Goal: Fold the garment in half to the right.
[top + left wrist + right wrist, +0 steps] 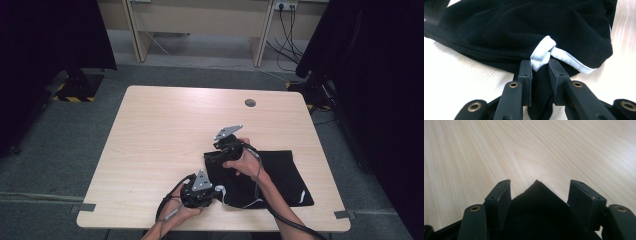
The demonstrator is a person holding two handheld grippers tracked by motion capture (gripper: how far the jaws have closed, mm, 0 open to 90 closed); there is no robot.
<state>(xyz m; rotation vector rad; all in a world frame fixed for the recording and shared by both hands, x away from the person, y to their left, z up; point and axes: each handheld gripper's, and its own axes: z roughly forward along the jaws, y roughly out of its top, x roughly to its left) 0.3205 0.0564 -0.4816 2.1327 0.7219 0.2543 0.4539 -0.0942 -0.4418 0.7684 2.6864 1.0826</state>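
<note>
Two risks stand out. On the surface [165, 125] the black garment [280, 175] lies at the right front; it may drag or bunch if pulled. The left hand-held gripper [540, 66] pinches its white-trimmed edge [544, 53]. The right hand-held gripper [539, 192] stands apart around a corner [536, 195], not pressing, so this corner could slip out.

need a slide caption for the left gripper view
Left gripper pinches a bunched fold of the black garment beside its white trim, on the light wooden table.
</note>
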